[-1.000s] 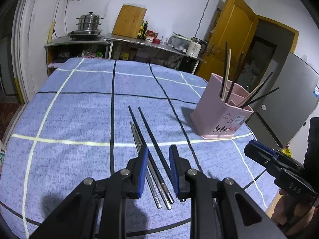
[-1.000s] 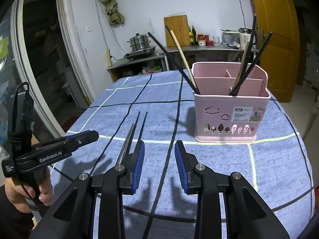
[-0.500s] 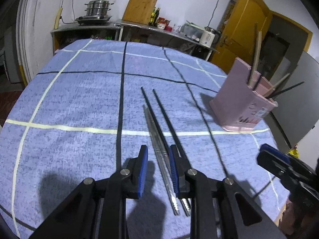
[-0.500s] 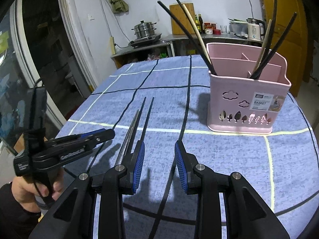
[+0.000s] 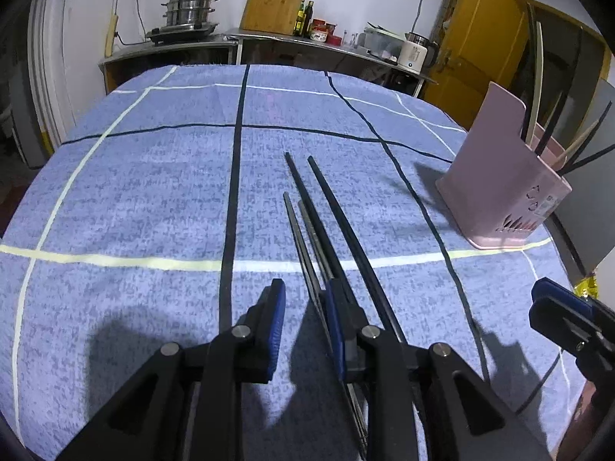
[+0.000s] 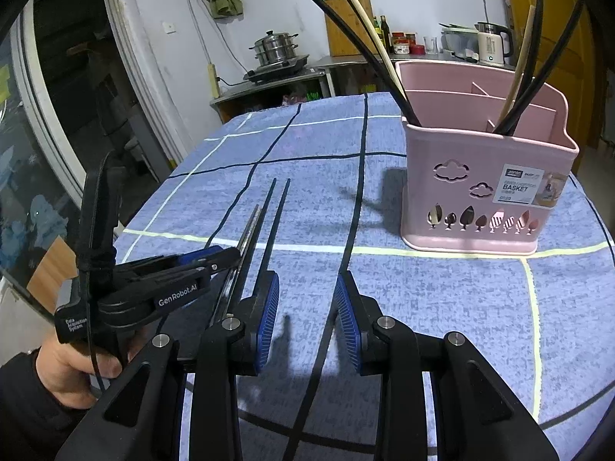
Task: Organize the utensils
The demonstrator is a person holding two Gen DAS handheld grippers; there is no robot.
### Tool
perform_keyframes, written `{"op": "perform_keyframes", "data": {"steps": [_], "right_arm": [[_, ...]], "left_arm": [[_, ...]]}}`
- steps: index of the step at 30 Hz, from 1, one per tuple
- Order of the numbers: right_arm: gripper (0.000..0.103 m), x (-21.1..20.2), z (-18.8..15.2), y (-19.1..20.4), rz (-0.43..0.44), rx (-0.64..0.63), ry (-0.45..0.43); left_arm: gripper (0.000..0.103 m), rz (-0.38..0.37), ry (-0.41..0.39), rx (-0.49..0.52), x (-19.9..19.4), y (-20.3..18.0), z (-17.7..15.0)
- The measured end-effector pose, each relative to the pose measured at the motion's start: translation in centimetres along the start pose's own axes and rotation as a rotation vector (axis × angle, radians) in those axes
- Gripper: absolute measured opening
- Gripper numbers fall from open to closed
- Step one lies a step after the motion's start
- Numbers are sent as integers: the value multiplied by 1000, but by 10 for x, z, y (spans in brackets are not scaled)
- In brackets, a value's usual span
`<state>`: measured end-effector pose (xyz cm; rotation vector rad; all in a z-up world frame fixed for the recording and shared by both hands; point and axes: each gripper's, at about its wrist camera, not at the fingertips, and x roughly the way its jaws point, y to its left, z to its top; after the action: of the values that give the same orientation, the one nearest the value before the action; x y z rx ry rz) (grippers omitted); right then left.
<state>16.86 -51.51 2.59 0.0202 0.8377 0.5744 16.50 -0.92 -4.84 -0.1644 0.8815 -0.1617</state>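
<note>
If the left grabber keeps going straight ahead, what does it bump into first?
Probably the metal chopsticks. The left gripper is open and points along the sticks lying on the blue tablecloth, with one steel stick showing between its fingers. How high it sits above them is hard to tell.

Loose chopsticks (image 5: 319, 211) on the table (image 5: 134, 192) running forward under the left gripper (image 5: 303, 330), utensil basket (image 5: 499, 192) ahead to its right, upright chopsticks (image 6: 369, 38) inside, right gripper (image 6: 305, 319) beside.
</note>
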Motion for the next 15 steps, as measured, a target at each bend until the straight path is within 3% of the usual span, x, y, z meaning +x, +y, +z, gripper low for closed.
{"op": "perform_keyframes", "data": {"steps": [5,8,15], "right_arm": [[32,3,0,4,7,-9,4],[32,4,1,6,9,-17,8],[32,22,7,13,21,-29,30]], "left_arm": [[22,49,6,42,0,-7,0],[12,69,12,53,-2,-4,0],[9,78,20,-16,-15,25,-5]]}}
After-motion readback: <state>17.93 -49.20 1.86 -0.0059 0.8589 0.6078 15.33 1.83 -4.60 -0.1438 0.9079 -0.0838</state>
